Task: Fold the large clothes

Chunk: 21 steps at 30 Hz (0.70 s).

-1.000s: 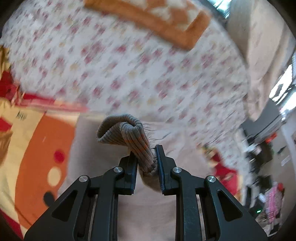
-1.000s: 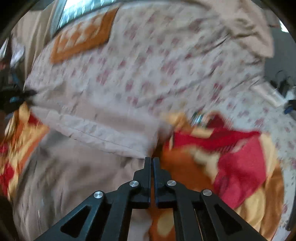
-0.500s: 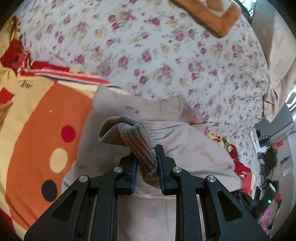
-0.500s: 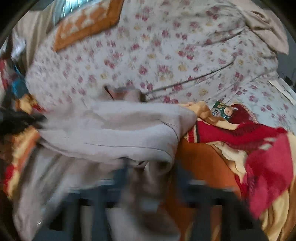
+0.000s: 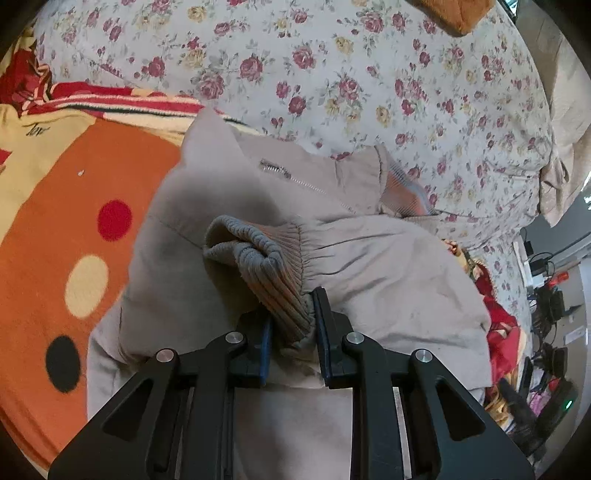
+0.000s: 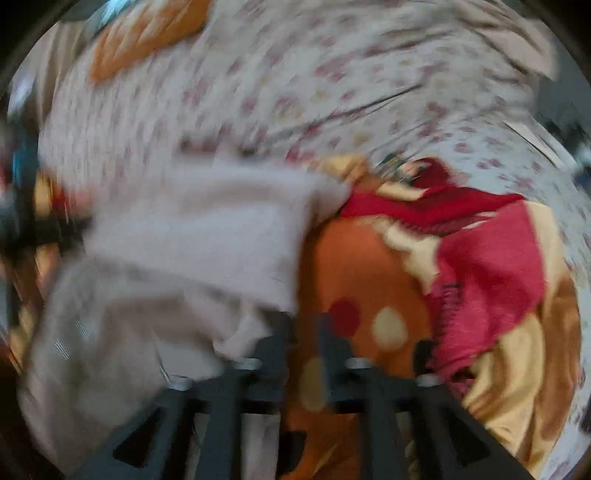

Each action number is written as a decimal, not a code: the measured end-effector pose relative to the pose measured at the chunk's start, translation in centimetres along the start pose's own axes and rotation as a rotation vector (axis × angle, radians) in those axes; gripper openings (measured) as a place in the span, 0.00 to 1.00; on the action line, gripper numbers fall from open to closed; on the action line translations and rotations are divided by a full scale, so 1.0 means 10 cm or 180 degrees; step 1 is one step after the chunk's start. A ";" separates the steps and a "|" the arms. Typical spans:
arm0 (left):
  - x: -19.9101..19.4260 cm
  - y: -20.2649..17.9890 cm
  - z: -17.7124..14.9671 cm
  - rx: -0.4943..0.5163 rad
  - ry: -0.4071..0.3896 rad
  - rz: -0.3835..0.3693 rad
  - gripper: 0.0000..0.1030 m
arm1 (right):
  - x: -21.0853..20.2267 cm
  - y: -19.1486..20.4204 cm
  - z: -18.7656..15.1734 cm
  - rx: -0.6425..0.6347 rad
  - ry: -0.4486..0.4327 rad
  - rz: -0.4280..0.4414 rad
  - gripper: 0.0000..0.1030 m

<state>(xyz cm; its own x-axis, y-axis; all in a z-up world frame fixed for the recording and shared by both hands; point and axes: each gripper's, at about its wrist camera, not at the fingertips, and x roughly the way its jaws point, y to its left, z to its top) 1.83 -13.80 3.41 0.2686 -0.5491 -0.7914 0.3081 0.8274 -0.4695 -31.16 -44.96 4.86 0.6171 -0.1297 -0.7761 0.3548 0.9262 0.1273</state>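
Observation:
A beige zip jacket (image 5: 388, 273) lies on an orange spotted blanket (image 5: 55, 206) on a floral bed. My left gripper (image 5: 291, 325) is shut on the jacket's ribbed sleeve cuff (image 5: 266, 273), with the sleeve laid across the jacket body. The zipper (image 5: 291, 177) and collar show beyond it. The right wrist view is blurred by motion. There my right gripper (image 6: 304, 332) stands with a gap between its fingers and nothing in it, at the right edge of the jacket (image 6: 199, 236), over the blanket (image 6: 354, 266).
The floral bedsheet (image 5: 332, 74) covers the bed beyond the jacket. An orange cushion (image 5: 458, 14) lies at the far end. A red and yellow part of the blanket (image 6: 491, 258) is bunched at the right. Cluttered floor and devices (image 5: 550, 302) lie past the bed's right edge.
My left gripper has carried the cuff over the jacket body and lowered. My right gripper, shut a second ago, has opened and swung right off the jacket.

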 end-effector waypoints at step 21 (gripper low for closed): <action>0.35 -0.16 -0.03 0.0262 0.0035 0.0248 0.32 | 1.39 0.07 1.24 -0.0199 -0.0068 -0.0787 0.08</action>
<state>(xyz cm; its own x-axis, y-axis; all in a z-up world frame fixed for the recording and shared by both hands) 2.03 -17.05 1.27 0.2847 -0.4818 -0.8287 0.3608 0.8548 -0.3730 -13.58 -50.50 1.82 0.5320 -0.3618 -0.7655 0.4531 0.8854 -0.1036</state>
